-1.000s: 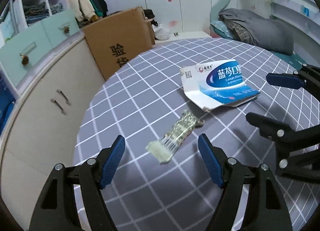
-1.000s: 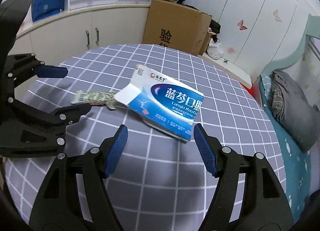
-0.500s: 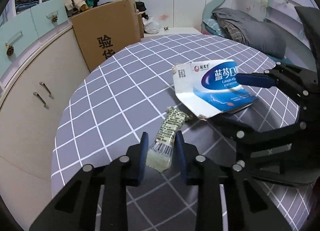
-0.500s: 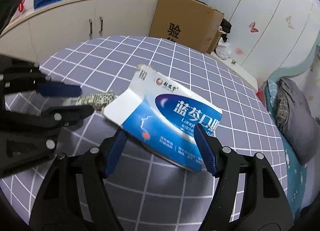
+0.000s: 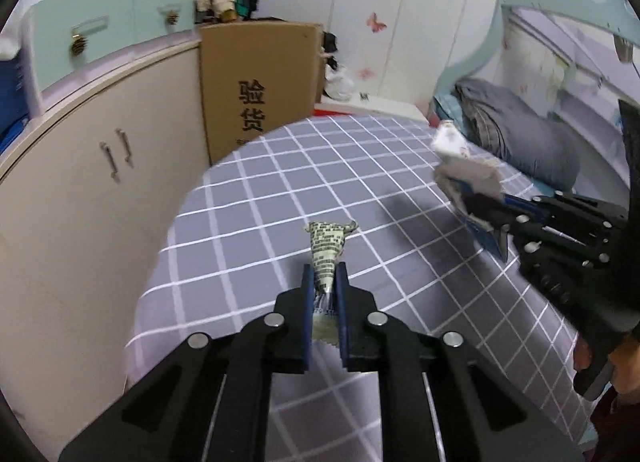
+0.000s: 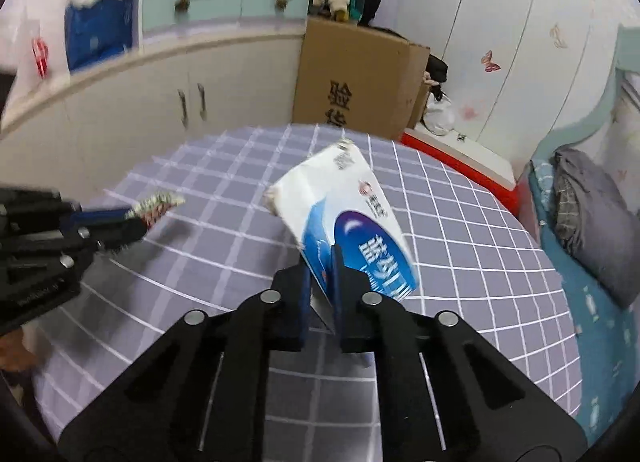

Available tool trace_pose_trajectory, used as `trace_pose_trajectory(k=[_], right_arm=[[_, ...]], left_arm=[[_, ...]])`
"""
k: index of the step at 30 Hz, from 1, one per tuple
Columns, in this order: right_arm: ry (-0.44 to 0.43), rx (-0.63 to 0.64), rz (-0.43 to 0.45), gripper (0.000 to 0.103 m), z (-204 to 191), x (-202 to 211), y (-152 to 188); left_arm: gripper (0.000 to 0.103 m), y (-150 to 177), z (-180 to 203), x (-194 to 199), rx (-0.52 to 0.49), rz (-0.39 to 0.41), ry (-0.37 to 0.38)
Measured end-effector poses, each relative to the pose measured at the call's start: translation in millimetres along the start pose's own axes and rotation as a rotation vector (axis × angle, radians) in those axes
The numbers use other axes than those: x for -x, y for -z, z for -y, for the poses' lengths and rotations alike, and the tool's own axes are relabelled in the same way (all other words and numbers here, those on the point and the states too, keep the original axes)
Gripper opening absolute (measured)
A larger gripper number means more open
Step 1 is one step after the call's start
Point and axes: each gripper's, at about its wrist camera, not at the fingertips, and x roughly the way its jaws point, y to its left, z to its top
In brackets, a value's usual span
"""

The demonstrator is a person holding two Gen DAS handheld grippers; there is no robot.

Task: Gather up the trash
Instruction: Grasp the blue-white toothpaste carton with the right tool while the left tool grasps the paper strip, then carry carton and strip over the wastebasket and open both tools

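Left gripper: black plastic arms with blue pads, jaws pinching the near end of the crinkled greenish foil wrapper; its printed far end fans out wide, lifted above the tabletop
Right gripper: same black-and-blue build, jaws clamped on one edge of the flattened white-and-blue cardboard medicine box
Box: glossy card with a dark blue oval and Chinese lettering, torn and frayed at its far white end, tilted up off the cloth
Tabletop: round, covered in a grey-violet cloth with a white grid of squares
Across views: from the left camera the right gripper shows at the right edge holding the box; from the right camera the left gripper shows at the left with the wrapper
Behind: tall brown corrugated carton with black characters, cream cabinet with metal handles
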Motion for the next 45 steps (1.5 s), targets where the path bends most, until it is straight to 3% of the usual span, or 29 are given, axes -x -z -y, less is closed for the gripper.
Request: trace_pose_trajectory(k=[5,11,25,30,34,39,45], right_arm=[[-0.07,-0.021,0.055,0.006,-20,33,-14],[-0.19,-0.001,0.089,0.005,-72,65,-30],[-0.529,0.093,0.075,0.005,-260,82,-33],[-0.596,0.115,-0.008,0.005,-321,56,-5],[-0.609,0.113,-0.105,0.005,-351,20,27],[-0.612,0.085,-0.222,0.005,-367,-26,67],[-0.578,0.066,-0.292,0.005,-371,-64,91]], left_arm=[[0.01,11,-22,38,0.064,0.046,-0.033],[0.01,33,-60,87,0.144,0.097,-0.081],[0.01,122,-187,173,0.407,0.114,-0.282],[0.01,161,-227,166,0.488,0.062,-0.331],[0.01,195,-255,142,0.531,-0.023,-0.381],[0.01,226,-266,103,0.542,-0.116,-0.405],[0.01,247,-270,62,0.557,-0.201,-0.373]])
